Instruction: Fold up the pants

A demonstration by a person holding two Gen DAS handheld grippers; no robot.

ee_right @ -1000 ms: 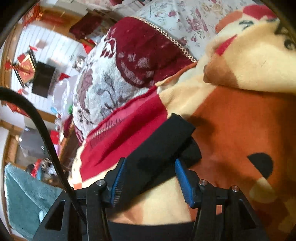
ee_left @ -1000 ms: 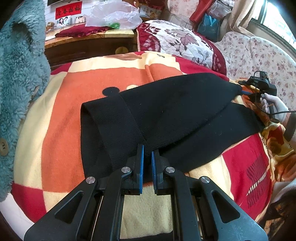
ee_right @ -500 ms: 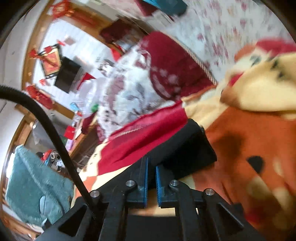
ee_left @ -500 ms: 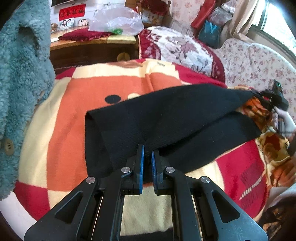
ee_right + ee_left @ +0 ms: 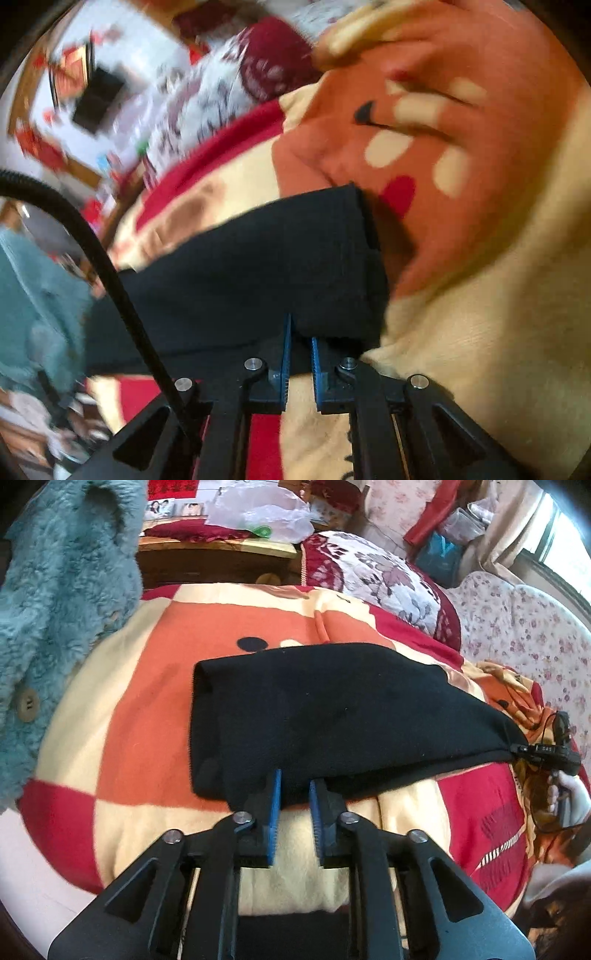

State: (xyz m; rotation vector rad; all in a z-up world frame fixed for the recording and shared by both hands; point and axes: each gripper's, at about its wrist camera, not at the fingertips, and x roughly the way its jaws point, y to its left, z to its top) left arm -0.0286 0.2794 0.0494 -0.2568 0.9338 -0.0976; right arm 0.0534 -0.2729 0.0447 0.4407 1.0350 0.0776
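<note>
From the left wrist camera, the black pants lie folded over on the orange, cream and red patterned blanket that covers the bed, one end doubled back at the left and the rest tapering off to the right. The left gripper sits at the near edge of the cloth, its blue-padded jaws opening with a narrow gap showing between them, and the hem of the pants sits right at the fingertips rather than pinched tight. Far right, the right gripper has hold of the tapered far end of the pants, with a white-gloved hand behind it. A fluffy teal garment hangs at the left edge, a floral pillow sits at the head of the bed, and a clear plastic bag rests on a wooden cabinet behind. Over to the right wrist camera, heavily blurred: the right gripper has its jaws close together, nipping the lower edge of the black pants, which stretch away leftward across the blanket. A black cable curves across the left of the picture, and the teal garment shows at the far left.
</note>
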